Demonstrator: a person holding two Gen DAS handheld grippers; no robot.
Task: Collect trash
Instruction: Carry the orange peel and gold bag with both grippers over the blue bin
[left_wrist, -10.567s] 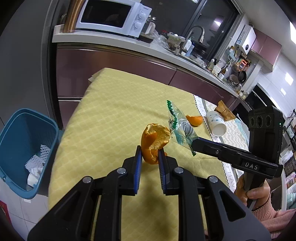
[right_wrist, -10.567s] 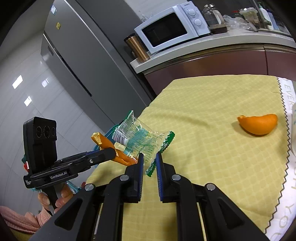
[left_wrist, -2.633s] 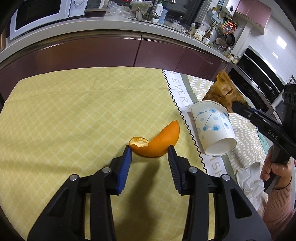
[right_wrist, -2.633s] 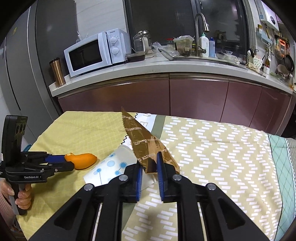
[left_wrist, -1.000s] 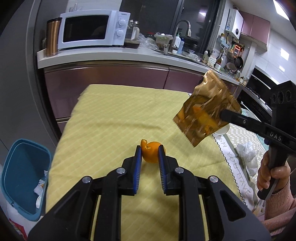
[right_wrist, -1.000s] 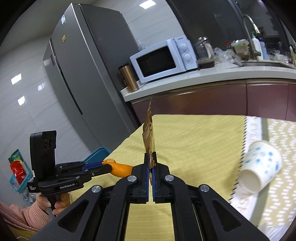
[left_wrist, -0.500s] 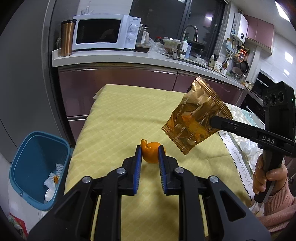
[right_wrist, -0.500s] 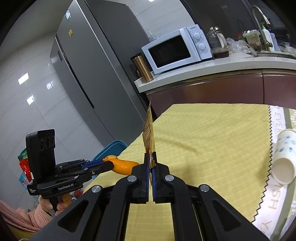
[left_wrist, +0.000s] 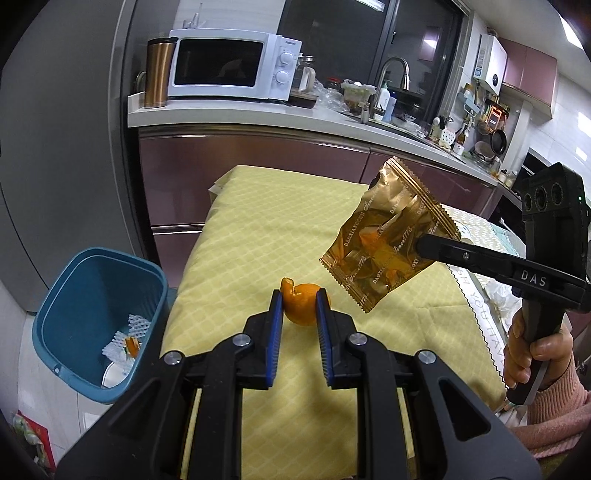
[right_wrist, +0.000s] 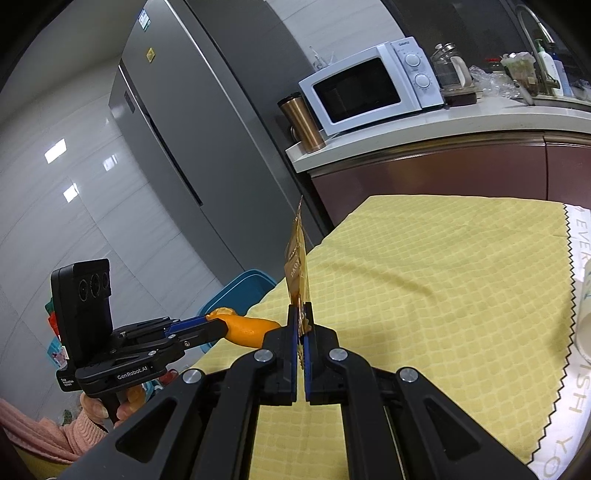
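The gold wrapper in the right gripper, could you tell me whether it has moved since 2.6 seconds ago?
Yes. The gold wrapper now hangs above the yellow cloth, nearer the blue bin.

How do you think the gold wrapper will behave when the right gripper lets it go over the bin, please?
The gold wrapper looks thin and crinkled, so it is probably very light and may flutter rather than drop straight. Pinched by one edge in the right gripper, it stands up rather than drooping, so the foil seems fairly stiff. Releasing low over the bin seems wise.
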